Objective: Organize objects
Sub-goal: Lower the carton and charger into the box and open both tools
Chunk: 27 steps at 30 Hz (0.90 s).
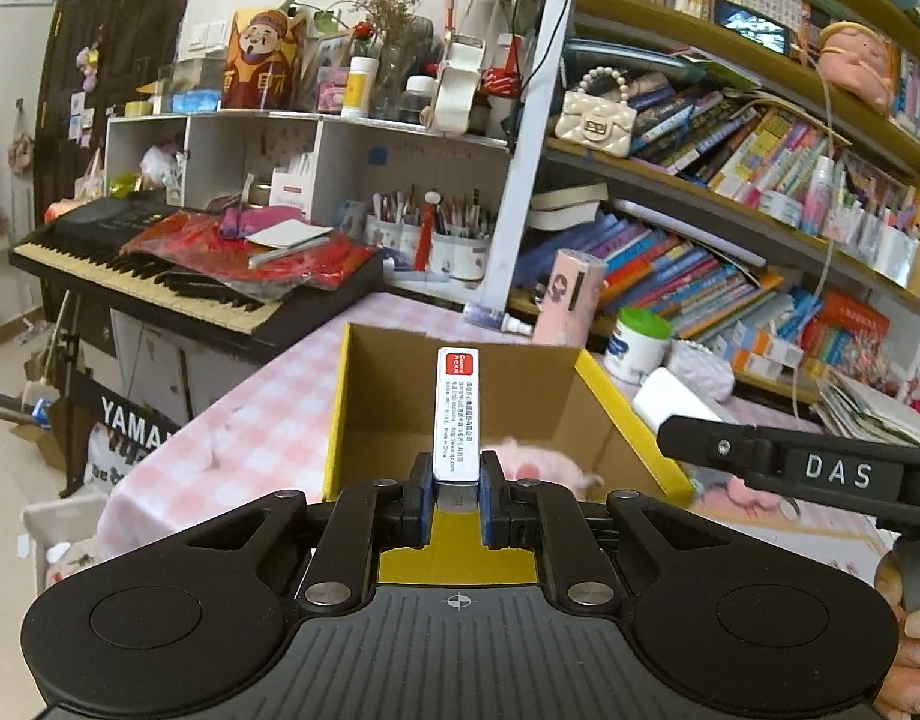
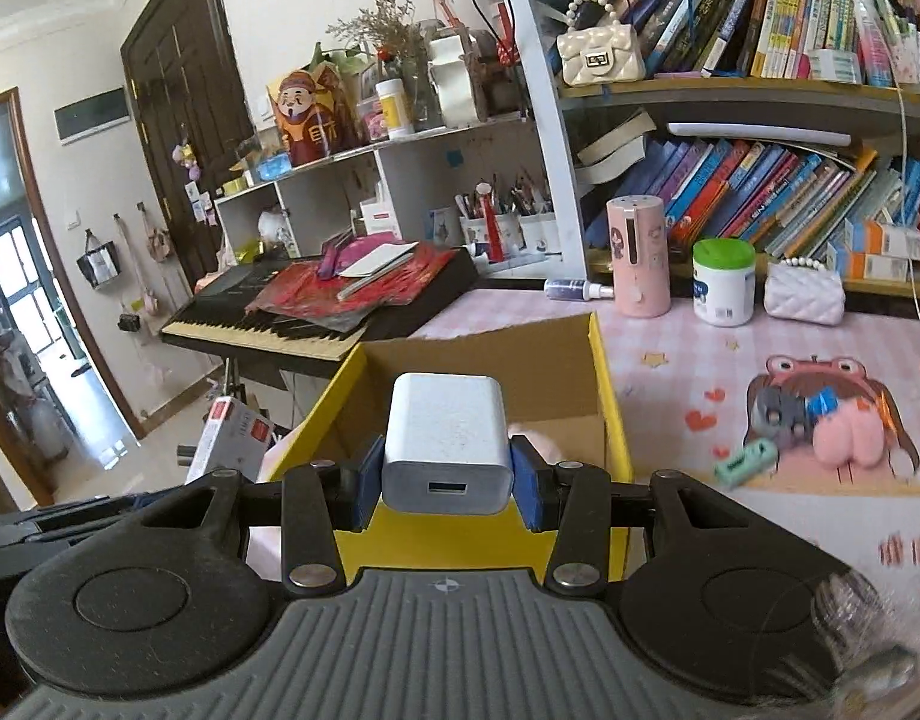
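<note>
In the left wrist view, the left gripper [image 1: 456,495] is pinching a slim white box [image 1: 456,414] by its near end; the blue pads [image 1: 425,495] are pressing on both narrow sides, the jaws drawn almost together. The white box is sticking out toward 12 o'clock, red label at its far tip, over the open carton [image 1: 345,408] with yellow rims. A pink plush [image 1: 538,465] is lying inside the carton, just past the fingers at 1 o'clock. At 3 o'clock the black right gripper body, lettered DAS, is reaching in, with a hand [image 1: 916,654] below it at 4 o'clock. The carton is sitting on a table [image 1: 267,420] under a pink checked cloth.

In the right wrist view, the right gripper [image 2: 447,489] is clamping a white charger [image 2: 447,438] between its blue pads [image 2: 529,495], which are pressing on the two flanks, jaws narrowly apart; the USB port is facing the camera. The charger is hanging above the near yellow wall of the carton [image 2: 610,414]. At 3 o'clock, well apart, small pink, blue and green things [image 2: 820,426] are lying on the cloth. Farther at 1 o'clock, a pink flask [image 2: 637,255] and a green-lidded tub [image 2: 724,282] are standing near the bookshelf [image 2: 760,90]. At 11 o'clock a keyboard [image 2: 267,336] is carrying red bags.
</note>
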Available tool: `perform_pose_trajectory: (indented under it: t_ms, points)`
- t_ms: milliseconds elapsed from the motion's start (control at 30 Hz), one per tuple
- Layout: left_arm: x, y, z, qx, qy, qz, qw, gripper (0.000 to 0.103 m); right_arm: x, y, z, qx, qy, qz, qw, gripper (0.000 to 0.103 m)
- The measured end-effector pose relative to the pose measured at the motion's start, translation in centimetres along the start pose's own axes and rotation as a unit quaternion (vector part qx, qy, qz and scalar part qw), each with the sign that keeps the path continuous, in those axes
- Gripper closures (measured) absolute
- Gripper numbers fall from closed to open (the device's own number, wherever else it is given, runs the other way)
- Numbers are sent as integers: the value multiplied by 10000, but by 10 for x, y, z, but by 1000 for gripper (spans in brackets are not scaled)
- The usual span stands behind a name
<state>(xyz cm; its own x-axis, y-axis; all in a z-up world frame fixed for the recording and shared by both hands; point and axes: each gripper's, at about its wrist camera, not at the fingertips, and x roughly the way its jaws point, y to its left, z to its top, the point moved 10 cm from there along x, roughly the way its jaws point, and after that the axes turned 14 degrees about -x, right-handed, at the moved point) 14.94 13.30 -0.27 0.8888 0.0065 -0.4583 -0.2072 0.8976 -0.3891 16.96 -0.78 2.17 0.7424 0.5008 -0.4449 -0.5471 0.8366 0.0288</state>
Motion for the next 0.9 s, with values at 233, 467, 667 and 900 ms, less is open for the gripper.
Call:
perform_pose_trajectory:
  t_ms: [233,467,667,900]
  points:
    - [52,-5,3,1,162,317,9994,90,42,-26,10,-185,189,136,9996,62]
    - [84,7,-4,36,405,801,9960,90,77,-33,9,-354,385,440,9977,62]
    - [98,15,-14,63,637,1045,9925,90,106,-30,3,-491,666,709,9940,62]
    - [102,21,-12,137,526,1281,9903,86,141,-21,-3,-665,987,980,9880,62]
